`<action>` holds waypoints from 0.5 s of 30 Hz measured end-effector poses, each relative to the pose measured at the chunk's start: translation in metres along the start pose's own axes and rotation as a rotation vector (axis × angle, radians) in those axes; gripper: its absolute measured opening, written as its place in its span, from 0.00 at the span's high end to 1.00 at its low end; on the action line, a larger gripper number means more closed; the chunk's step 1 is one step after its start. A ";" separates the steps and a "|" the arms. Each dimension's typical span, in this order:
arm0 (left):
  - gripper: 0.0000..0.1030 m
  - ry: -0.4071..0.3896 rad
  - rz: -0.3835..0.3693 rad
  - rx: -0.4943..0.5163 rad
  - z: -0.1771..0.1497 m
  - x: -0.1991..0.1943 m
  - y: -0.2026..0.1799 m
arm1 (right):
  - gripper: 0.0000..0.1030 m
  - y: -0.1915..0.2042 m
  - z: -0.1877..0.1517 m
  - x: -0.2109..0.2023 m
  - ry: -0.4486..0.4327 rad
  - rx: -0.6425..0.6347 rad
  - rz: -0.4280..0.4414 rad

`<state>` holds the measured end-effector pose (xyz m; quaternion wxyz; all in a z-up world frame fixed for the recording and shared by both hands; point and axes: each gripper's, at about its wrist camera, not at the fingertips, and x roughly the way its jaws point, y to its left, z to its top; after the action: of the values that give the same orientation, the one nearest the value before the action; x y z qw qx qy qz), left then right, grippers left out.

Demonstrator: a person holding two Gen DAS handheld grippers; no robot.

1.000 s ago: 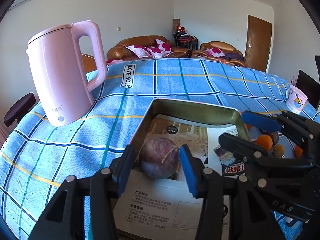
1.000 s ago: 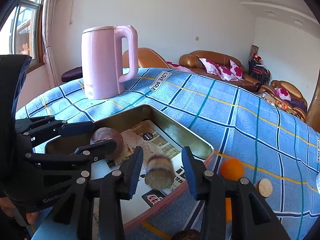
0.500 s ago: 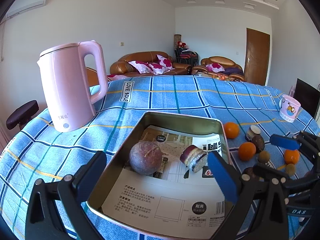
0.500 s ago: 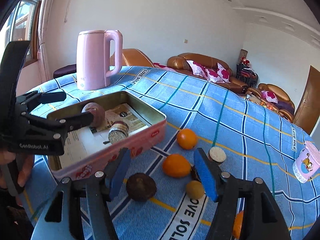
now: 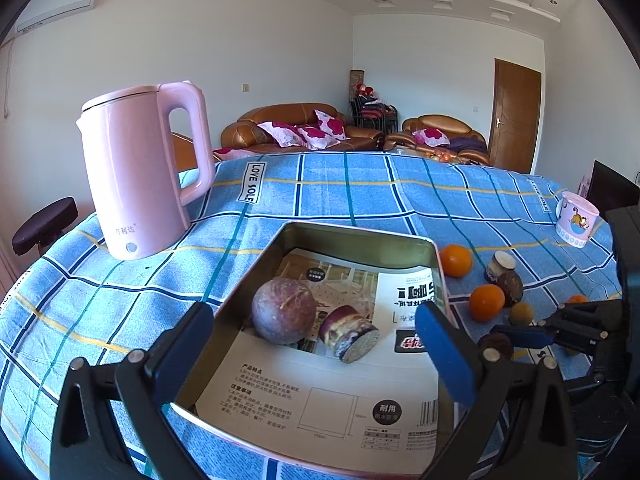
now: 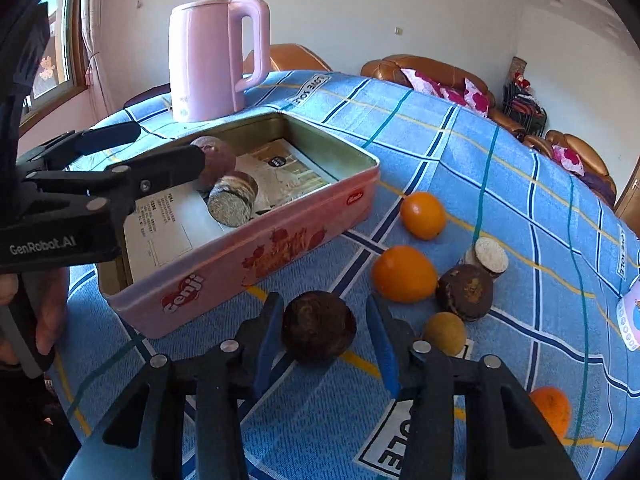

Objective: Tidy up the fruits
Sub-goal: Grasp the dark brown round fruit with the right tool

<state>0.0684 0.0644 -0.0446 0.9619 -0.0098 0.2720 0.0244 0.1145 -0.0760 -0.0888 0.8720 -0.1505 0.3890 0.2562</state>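
Right tool (image 6: pixel 326 330), closing, dark fruit (image 6: pixel 318 327) between fingers

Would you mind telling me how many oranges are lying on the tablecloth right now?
3. One orange lies nearest the tin's far corner, a second just in front of it, and a third sits low right, partly hidden behind the right gripper.

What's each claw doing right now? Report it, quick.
Left claw: wide open, empty, over the tin.
Right claw: jaws just closing around the dark brown fruit, not yet gripping.
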 end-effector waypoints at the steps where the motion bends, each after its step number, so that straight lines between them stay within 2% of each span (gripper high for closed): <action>1: 0.00 -0.001 -0.004 0.003 0.000 -0.001 -0.002 | 0.62 0.000 0.000 0.002 0.009 0.001 0.004; 3: 0.00 -0.007 -0.013 0.012 0.001 -0.003 -0.008 | 0.62 0.000 -0.001 -0.003 -0.011 0.003 -0.005; 7: 0.01 -0.019 -0.041 0.033 0.004 -0.007 -0.023 | 0.62 -0.009 -0.005 -0.025 -0.112 0.060 -0.054; 12: 0.06 -0.020 -0.081 0.081 0.008 -0.007 -0.053 | 0.62 -0.045 -0.024 -0.056 -0.221 0.206 -0.173; 15: 0.11 0.001 -0.114 0.111 0.009 -0.001 -0.076 | 0.62 -0.065 -0.033 -0.066 -0.239 0.256 -0.253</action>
<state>0.0760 -0.0109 -0.0355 0.9607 0.0283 0.2723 -0.0454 0.0942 -0.1668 -0.0560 0.9491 -0.0546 0.2904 0.1091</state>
